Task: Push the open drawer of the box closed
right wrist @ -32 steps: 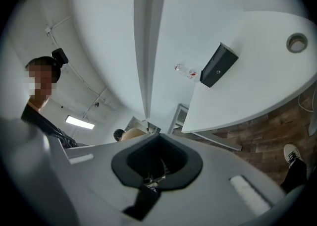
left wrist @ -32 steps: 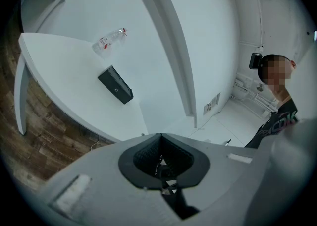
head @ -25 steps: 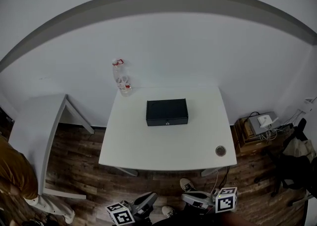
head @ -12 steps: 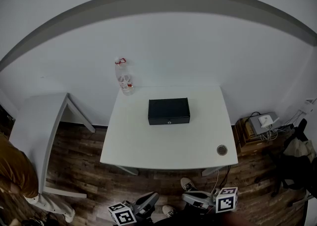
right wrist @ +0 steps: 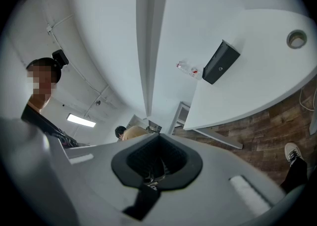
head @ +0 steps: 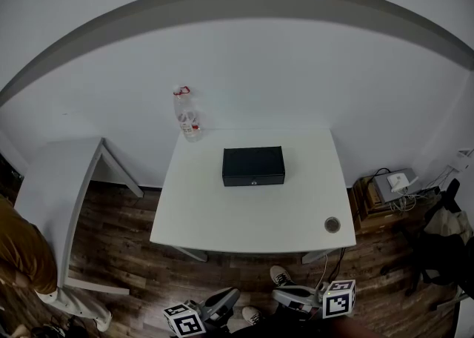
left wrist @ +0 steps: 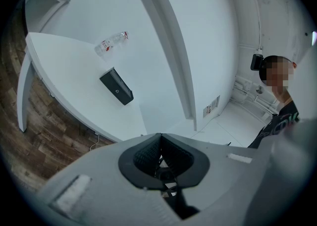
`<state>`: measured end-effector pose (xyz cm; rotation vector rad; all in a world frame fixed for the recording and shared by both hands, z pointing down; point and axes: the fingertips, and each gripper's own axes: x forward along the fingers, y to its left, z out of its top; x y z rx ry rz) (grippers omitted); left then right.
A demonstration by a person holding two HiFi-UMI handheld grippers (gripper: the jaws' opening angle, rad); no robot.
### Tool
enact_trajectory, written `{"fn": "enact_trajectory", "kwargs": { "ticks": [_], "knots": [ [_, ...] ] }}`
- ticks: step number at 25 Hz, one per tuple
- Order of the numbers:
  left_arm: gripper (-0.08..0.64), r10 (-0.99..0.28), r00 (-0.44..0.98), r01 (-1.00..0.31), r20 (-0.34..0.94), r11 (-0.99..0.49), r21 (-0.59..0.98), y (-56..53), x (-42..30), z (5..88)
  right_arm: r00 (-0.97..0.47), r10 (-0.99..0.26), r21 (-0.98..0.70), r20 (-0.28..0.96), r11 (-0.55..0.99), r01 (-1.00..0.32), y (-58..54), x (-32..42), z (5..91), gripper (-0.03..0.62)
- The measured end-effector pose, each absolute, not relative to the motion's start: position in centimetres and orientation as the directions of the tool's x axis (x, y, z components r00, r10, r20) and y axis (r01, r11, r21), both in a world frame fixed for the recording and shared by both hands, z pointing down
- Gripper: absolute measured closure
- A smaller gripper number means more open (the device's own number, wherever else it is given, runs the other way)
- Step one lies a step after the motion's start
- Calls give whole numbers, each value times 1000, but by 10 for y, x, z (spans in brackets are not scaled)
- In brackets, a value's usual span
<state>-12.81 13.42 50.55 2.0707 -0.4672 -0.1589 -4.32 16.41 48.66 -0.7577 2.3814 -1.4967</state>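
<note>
Table (head: 222, 218), box (head: 253, 166); ceiling light (right wrist: 81, 119), right gripper view

The left gripper (head: 231, 296) sat at the bottom edge of the head view, left of centre, and the right gripper (head: 277, 293) sat just right of centre. Both were held low, their tips angled inward toward each other and their marker cubes outermost. In each gripper view the jaws stood pressed together with nothing between them.

White wall (head: 296, 70), wood floor (head: 118, 247), white table (head: 244, 214)
</note>
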Motion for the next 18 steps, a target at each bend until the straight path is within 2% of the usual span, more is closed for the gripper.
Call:
{"fn": "enact_trajectory", "kwargs": {
  "ticks": [18],
  "knots": [
    [558,-390,917,-267,80,-454,850,141,-121,506,-833,-547,-891,82,334,-307,171,-32,488,589]
  ]
}}
